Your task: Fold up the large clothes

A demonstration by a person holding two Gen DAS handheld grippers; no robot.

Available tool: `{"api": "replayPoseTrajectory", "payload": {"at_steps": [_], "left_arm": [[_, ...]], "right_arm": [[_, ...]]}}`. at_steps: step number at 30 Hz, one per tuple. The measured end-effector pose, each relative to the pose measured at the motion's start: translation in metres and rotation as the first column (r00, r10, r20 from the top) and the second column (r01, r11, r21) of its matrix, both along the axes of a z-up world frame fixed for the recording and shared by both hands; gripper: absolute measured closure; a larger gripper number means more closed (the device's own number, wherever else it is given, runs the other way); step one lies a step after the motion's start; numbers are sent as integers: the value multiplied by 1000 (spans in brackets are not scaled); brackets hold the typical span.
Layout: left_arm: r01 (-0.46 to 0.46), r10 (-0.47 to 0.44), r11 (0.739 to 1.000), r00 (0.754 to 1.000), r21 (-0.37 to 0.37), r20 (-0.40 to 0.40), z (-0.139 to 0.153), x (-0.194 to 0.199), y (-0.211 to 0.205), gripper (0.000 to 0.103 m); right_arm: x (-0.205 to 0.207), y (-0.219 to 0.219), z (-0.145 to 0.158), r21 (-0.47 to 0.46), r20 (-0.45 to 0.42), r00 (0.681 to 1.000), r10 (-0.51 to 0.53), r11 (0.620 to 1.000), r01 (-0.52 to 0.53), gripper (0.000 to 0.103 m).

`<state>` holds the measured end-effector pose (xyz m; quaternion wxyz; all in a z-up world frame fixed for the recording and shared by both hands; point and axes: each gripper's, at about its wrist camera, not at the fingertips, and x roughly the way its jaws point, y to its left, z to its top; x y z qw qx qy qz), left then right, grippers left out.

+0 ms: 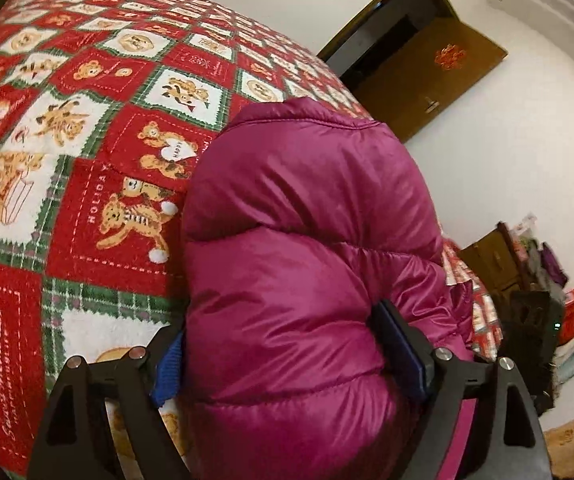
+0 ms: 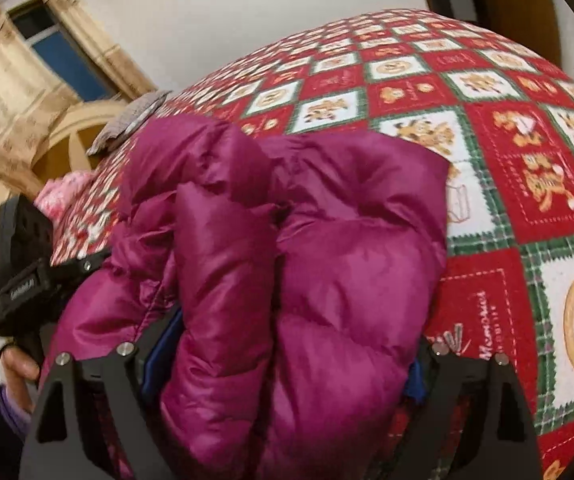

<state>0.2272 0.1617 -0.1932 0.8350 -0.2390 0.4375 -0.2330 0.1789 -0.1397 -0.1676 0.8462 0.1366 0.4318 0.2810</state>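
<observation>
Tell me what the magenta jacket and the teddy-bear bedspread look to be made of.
Magenta jacket: likely a thin nylon-type shell over puffy fill; glossy sheen, stitched bulging baffles. Teddy-bear bedspread: seemingly soft, matte fleece or flannel; fuzzy print edges, no shine.

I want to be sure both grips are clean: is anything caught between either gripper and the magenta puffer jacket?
Nothing visible. The left gripper and right gripper each close straight on the magenta puffer jacket, blue pads against fabric, above the teddy-bear bedspread.

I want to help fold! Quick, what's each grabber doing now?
Left gripper: shut on the puffy magenta jacket.
Right gripper: shut on the same jacket, bunched between its fingers.
</observation>
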Motion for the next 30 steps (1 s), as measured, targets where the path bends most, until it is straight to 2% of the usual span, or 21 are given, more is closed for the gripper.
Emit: {"api": "replayPoseTrajectory", "payload": {"at_steps": [3, 5, 13, 16, 18, 20, 25, 30], "left_arm": [[19, -18, 1000, 1000, -18, 23, 1, -6, 6, 18], [23, -22, 1000, 999, -7, 29, 0, -7, 2, 18], [3, -5, 992, 1000, 128, 16, 5, -1, -24, 18], [-12, 8, 986, 1000, 169, 27, 6, -3, -28, 24], [-14, 7, 981, 999, 191, 36, 7, -5, -31, 31], [-17, 7, 974, 999, 228, 45, 13, -9, -35, 36], [-35, 9, 948, 996, 315, 83, 26, -30, -44, 47], [-44, 3, 932, 993, 359, 115, 44, -48, -49, 54]], "right_arm": [[-8, -17, -3, 105, -35, 999, 34, 994, -30, 14], [-13, -24, -6, 132, -47, 998, 50, 990, -43, 14], [-1, 11, -7, 42, 0, 998, 60, 997, -60, 15], [0, 16, -6, 22, 1, 999, 38, 999, -38, 21], [-2, 18, -5, 29, -12, 999, 35, 999, -34, 32], [-4, 18, -4, 59, -37, 998, 56, 997, -54, 51], [-13, 16, -5, 108, -78, 995, 60, 993, -51, 61], [-31, 12, -3, 137, -77, 995, 57, 989, -46, 67]]}}
